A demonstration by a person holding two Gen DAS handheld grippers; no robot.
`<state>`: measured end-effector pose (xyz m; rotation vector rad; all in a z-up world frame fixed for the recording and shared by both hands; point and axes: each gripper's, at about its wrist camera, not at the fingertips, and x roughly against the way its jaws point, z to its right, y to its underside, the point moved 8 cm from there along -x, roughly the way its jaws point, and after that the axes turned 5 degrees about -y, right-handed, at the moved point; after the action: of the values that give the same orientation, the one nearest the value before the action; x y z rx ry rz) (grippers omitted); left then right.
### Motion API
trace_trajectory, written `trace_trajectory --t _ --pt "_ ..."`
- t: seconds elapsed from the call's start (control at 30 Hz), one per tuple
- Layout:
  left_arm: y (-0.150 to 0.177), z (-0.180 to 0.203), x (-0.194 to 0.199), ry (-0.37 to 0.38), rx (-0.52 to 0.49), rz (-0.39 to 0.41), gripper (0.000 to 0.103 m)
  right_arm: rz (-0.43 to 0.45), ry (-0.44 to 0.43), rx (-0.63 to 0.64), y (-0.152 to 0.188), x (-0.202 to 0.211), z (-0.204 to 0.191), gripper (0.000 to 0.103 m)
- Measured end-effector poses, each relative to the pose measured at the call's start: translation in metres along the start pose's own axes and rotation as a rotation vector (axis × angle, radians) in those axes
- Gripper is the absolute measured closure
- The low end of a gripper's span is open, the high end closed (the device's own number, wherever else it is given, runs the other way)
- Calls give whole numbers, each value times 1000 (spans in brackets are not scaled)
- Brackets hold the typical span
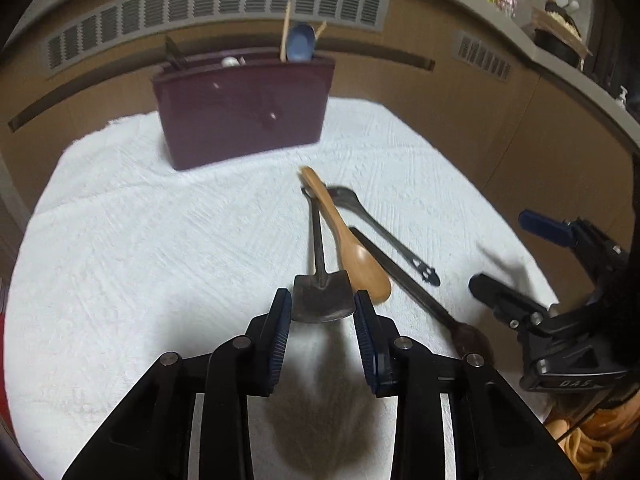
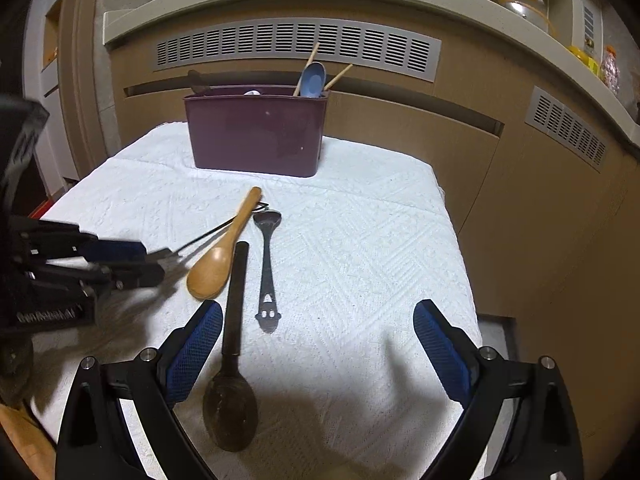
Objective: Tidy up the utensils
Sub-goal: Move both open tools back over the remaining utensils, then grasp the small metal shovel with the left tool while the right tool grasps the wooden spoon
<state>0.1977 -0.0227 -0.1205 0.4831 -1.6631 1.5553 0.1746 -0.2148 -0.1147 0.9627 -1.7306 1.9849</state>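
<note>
My left gripper (image 1: 322, 306) is shut on the flat head of a dark shovel-shaped spoon (image 1: 320, 292); its thin handle runs away toward a maroon utensil caddy (image 1: 244, 112). A wooden spoon (image 1: 352, 252) lies across that handle. Next to it are a metal spoon with a cut-out handle (image 1: 384, 236) and a long dark spoon (image 1: 404, 284). In the right wrist view my right gripper (image 2: 318, 320) stands wide open low over the cloth. The long dark spoon (image 2: 234, 320) lies just inside its left finger (image 2: 196, 344), untouched. The caddy (image 2: 256, 132) holds a blue spoon (image 2: 314, 80) and chopsticks.
Everything lies on a white textured cloth (image 1: 140, 240) over a small table whose right edge (image 2: 460, 240) drops off. Brown panels with vent grilles (image 2: 296, 44) rise directly behind the caddy. A shelf with small items (image 1: 560, 24) runs above, and yellow cord (image 1: 588, 440) lies at lower right.
</note>
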Motion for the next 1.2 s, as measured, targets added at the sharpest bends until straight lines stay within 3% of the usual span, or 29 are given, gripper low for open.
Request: trace_trajectory --t 0.2,0.27,0.33,0.4,0.47,0.63,0.77,0.97,1.0,1.07,1.2 --pt "-18 -22 46 -49 25 150 70 -7 -43 58 -4 1 -20 9" --pt "-24 -31 60 -64 37 192 71 -23 -113 66 -6 1 -32 18" --pt "-29 -36 70 -75 50 223 71 -57 -181 71 -6 -4 -44 50" --pt "-34 -43 78 -85 65 251 71 -99 -228 83 -6 -15 -56 58" --pt "-36 -48 84 -86 73 271 79 -132 -242 89 -5 -26 -65 59" --pt "-39 -58 90 -89 92 295 79 -186 -257 69 -6 -52 -79 59" --pt "-35 -66 83 -84 114 276 79 -194 -204 73 -11 -70 -79 59" --pt "-15 -74 63 -68 121 179 77 -204 -178 102 -13 -73 -80 62" --pt "-10 -71 57 -55 108 152 75 -203 -175 107 -12 -71 -80 67" --pt "-4 -61 48 -25 73 113 65 -209 -192 114 -10 -67 -80 67" --pt "7 -35 14 20 -28 12 59 -214 -182 112 -6 -60 -74 67"
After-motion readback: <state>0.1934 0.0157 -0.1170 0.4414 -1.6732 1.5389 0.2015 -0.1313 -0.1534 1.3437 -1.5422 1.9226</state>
